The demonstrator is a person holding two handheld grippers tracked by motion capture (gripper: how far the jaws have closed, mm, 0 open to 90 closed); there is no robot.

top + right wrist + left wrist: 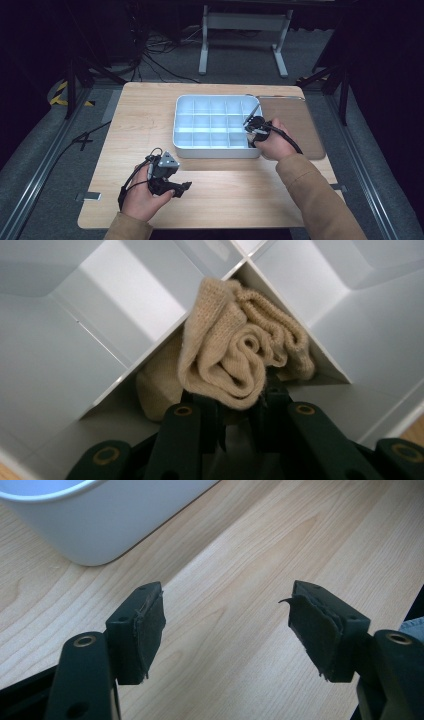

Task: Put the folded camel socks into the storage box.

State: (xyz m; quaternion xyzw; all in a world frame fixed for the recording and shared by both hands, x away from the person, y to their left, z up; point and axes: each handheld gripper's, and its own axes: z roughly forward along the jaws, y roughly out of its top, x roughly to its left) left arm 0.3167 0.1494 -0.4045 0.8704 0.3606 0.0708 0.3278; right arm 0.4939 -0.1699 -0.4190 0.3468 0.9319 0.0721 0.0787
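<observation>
A rolled beige sock point(235, 355) sits in a compartment of the white divided tray point(50, 365), against the crossing of its dividers. My right gripper point(240, 415) is shut on the sock's near end, jaws close together around the fabric. From above, the right gripper point(252, 125) reaches into the tray point(175, 135) at its right side. My left gripper point(182, 187) hovers low over the wooden table point(140, 115) in front of the tray. Its jaws stand wide open point(225, 625) with only bare wood between the pads, and the tray's rounded corner point(100, 530) lies just beyond.
A brown mat point(300, 125) lies on the table right of the tray, with a thin metal bar point(280, 97) along its far edge. Black cables trail from both grippers. A white stand's legs point(240, 45) are on the floor beyond the table.
</observation>
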